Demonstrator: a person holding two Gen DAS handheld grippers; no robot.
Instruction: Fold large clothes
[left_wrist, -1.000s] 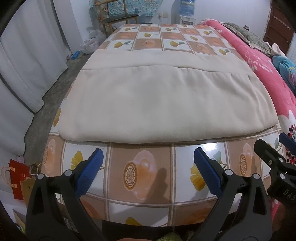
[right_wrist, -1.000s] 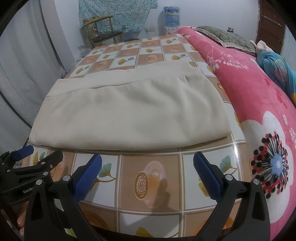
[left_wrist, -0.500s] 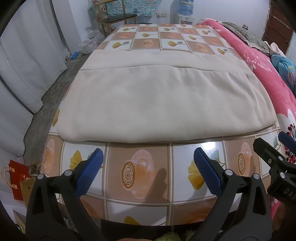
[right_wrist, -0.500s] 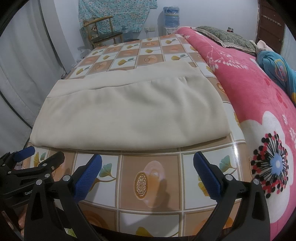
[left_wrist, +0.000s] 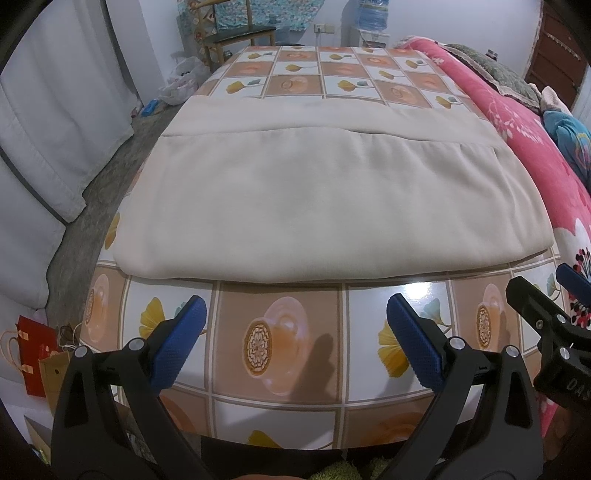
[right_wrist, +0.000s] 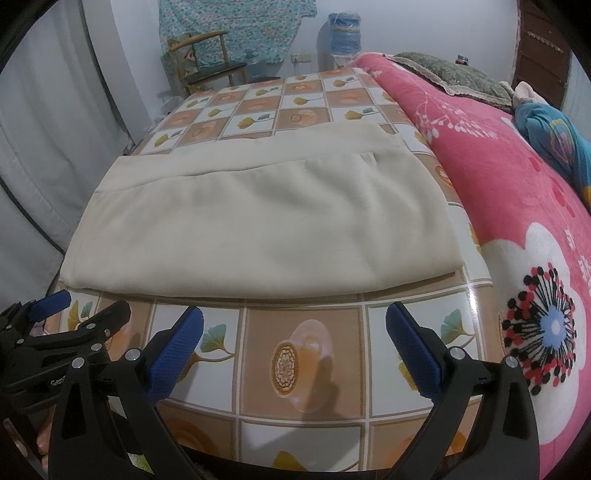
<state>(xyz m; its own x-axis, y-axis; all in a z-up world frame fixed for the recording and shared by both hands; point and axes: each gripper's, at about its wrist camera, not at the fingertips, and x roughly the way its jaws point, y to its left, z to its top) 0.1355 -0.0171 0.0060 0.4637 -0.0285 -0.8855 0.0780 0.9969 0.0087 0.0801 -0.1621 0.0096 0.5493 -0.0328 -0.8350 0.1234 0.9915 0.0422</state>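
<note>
While both grippers hang low over the near edge of a table covered in a glossy tile-patterned cloth (left_wrist: 280, 339), a large cream garment (left_wrist: 325, 206) lies flat straight ahead of them, already folded at least once into a wide rectangle. Its long axis runs left to right, across the direction the fingers point, and its near folded edge sits just beyond the fingertips, not touching them. The left gripper (left_wrist: 295, 343) has its blue-padded jaws wide apart, holding nothing, and faces the left half of that edge. The right gripper (right_wrist: 295, 343) is likewise spread and empty, facing the right half, with the garment's near right corner slightly closer to it. A pink floral blanket (right_wrist: 517, 184) lies along the right side of the table. Judging from this layout, each gripper is placed to reach forward for its own end of the near edge.
</note>
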